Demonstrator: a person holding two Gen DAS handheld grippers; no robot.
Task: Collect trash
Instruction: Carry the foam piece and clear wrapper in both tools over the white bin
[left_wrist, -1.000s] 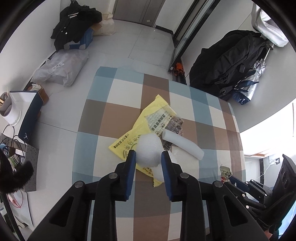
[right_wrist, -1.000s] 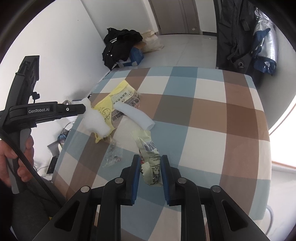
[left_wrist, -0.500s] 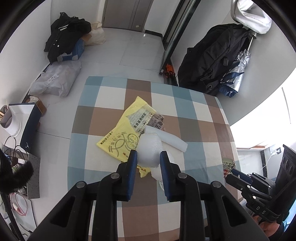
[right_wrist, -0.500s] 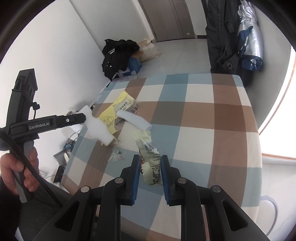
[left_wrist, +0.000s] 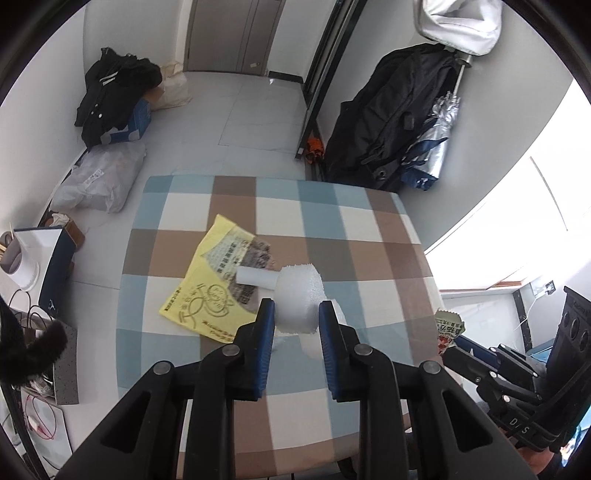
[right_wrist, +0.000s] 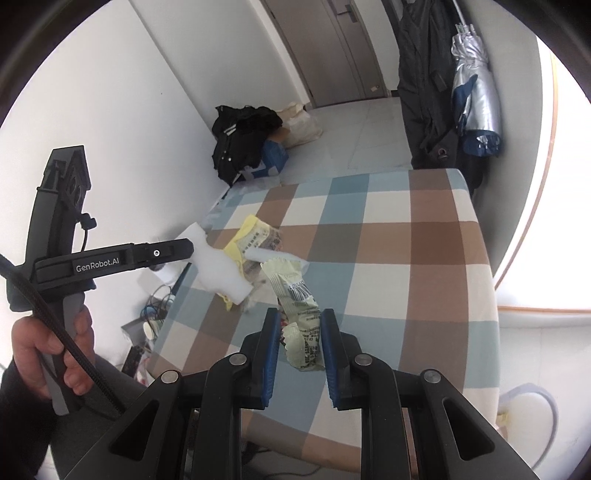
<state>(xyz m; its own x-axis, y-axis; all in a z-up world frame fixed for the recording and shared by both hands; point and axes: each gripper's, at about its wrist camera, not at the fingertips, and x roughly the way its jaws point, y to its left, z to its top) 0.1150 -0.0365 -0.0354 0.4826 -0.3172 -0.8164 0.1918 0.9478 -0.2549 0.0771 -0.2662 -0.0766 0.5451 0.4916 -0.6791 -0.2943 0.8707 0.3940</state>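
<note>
My left gripper (left_wrist: 296, 314) is shut on a white foam sheet (left_wrist: 298, 299) and holds it well above the checked table (left_wrist: 369, 240). The sheet also shows in the right wrist view (right_wrist: 221, 269), hanging from the left gripper (right_wrist: 192, 249). My right gripper (right_wrist: 298, 325) is shut on a pale green snack wrapper (right_wrist: 301, 314), also lifted off the table; it appears at the right in the left wrist view (left_wrist: 448, 326). A yellow plastic bag (left_wrist: 207, 295) with printed wrappers (left_wrist: 243, 258) and a white foam roll (left_wrist: 255, 277) lies on the table.
Beyond the table lie a black jacket on boxes (left_wrist: 114, 96), a clear plastic bag (left_wrist: 99, 177) and dark coats with a silver umbrella (left_wrist: 406, 122). Cables and a dark blue box (left_wrist: 55, 258) are on the floor at the left. A bright window (right_wrist: 535, 221) is to the right.
Both grippers have risen and pulled back from the table with their trash; the table looks smaller. The foam sheet has swung right over the foam roll.
</note>
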